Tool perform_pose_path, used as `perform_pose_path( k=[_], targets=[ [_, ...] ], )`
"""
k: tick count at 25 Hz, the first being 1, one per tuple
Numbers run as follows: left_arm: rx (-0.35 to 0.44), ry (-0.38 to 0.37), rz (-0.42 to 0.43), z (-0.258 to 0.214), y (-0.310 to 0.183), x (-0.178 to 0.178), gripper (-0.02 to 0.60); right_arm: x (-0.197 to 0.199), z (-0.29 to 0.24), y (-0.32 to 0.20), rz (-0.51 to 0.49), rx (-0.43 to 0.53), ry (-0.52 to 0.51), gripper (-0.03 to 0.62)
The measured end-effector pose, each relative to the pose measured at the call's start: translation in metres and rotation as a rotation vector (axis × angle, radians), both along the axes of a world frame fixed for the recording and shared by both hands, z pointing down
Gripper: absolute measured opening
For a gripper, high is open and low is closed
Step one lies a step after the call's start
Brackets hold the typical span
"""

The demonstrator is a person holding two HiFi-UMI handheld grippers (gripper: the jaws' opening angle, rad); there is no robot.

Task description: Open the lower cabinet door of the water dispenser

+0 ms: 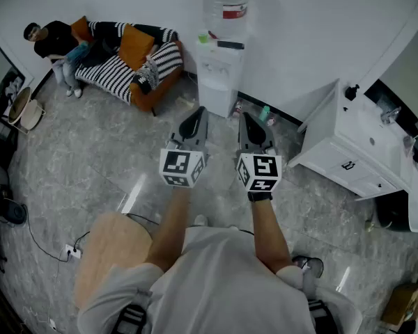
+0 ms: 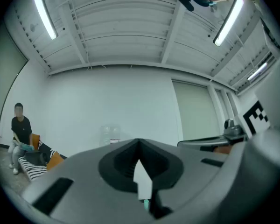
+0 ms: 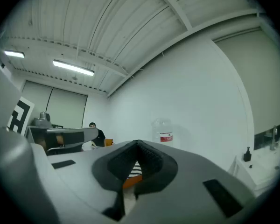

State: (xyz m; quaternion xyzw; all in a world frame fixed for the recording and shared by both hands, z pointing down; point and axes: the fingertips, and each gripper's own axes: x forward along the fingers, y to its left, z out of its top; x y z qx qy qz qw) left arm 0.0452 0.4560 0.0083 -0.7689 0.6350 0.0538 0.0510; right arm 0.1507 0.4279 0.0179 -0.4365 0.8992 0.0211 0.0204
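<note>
The white water dispenser [image 1: 219, 75] stands against the far wall with a clear bottle [image 1: 226, 0] on top; its lower cabinet door [image 1: 219, 97] looks closed. My left gripper [image 1: 194, 113] and right gripper [image 1: 249, 119] are held side by side over the floor, well short of the dispenser and pointing toward it. Both have their jaws together with nothing between them. In the left gripper view the left gripper [image 2: 139, 142] shows only the bottle [image 2: 110, 134] over its jaws. The right gripper [image 3: 137, 143] likewise sees the bottle [image 3: 164, 131] ahead.
An orange sofa with striped cushions [image 1: 132, 62] and a seated person [image 1: 56, 42] lie to the dispenser's left. A white sink cabinet [image 1: 352, 155] stands at the right. Small bottles [image 1: 265, 113] sit on the floor by the dispenser. A round wooden stool [image 1: 111, 250] and a power strip [image 1: 73, 251] are near my feet.
</note>
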Motion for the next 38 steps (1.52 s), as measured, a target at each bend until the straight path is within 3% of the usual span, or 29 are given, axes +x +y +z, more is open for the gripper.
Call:
perform_pose_path(
  k=[5,12,16,21,27,38],
  targets=[
    [-0.017,0.005,0.027,0.008,-0.006,-0.02,0.002,-0.029,0.002,-0.005,0.004,-0.008,-0.011,0.008],
    [-0.03,0.073,0.03,0.026,-0.018,-0.062,0.002,-0.061,0.005,-0.01,-0.031,-0.013,-0.12,0.008],
    [-0.03,0.131,0.03,0.027,-0.028,-0.081,0.002,-0.067,0.005,-0.022,0.014,0.007,-0.113,0.008],
    [-0.044,0.09,0.033,0.033,-0.054,-0.086,0.002,-0.061,0.005,-0.049,0.066,0.005,-0.123,0.008],
    [-0.054,0.093,0.054,0.039,-0.095,-0.082,0.002,-0.059,0.014,-0.089,0.064,-0.019,-0.128,0.008],
    [-0.081,0.022,0.055,0.045,-0.229,-0.086,0.002,-0.08,0.024,-0.23,0.015,-0.048,-0.15,0.008]
  ],
)
